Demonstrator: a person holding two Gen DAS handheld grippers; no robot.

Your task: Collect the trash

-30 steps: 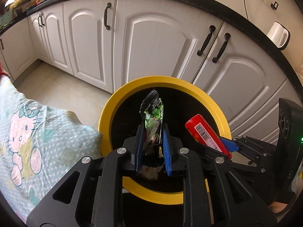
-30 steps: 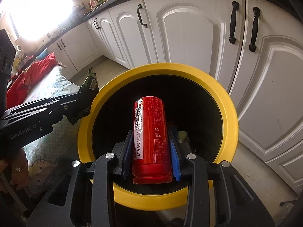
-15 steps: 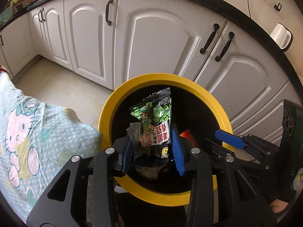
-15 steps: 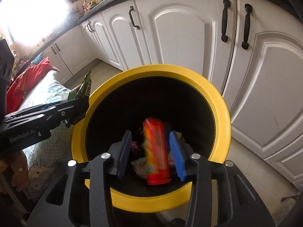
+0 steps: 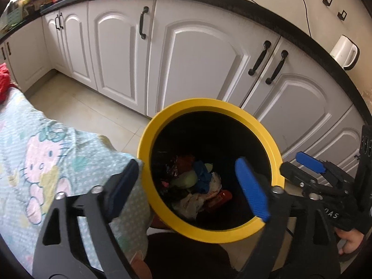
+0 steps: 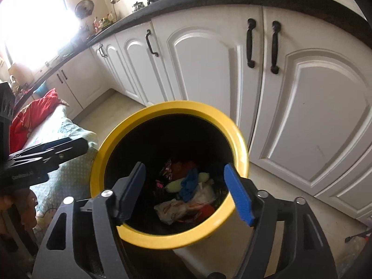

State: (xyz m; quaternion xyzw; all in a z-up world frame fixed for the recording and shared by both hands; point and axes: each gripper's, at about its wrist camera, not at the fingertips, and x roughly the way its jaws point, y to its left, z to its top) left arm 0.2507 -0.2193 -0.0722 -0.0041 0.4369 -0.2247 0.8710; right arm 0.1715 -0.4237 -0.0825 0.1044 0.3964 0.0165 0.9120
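A round bin with a yellow rim (image 5: 162, 121) (image 6: 130, 123) and a black inside stands on the floor before white cabinets. At its bottom lies a heap of trash (image 5: 200, 186) (image 6: 186, 193): wrappers, a blue scrap, a pale green piece and a red can (image 5: 220, 197). My left gripper (image 5: 188, 186) hangs over the bin's near rim, its jaws opening wide with nothing between them. My right gripper (image 6: 188, 190) is above the bin too, jaws opening and empty. In the left wrist view the right gripper (image 5: 309, 169) shows at the right edge.
White cabinet doors (image 5: 200, 58) with black handles run behind the bin under a dark counter. A cloth with a cartoon cat print (image 5: 46, 158) lies left of the bin, red fabric (image 6: 34, 111) further back. A white kettle (image 5: 344, 51) sits on the counter.
Both grippers opened. The green snack wrapper dropped out of the left gripper and the red can out of the right one, both into the bin. Both grippers rose a little.
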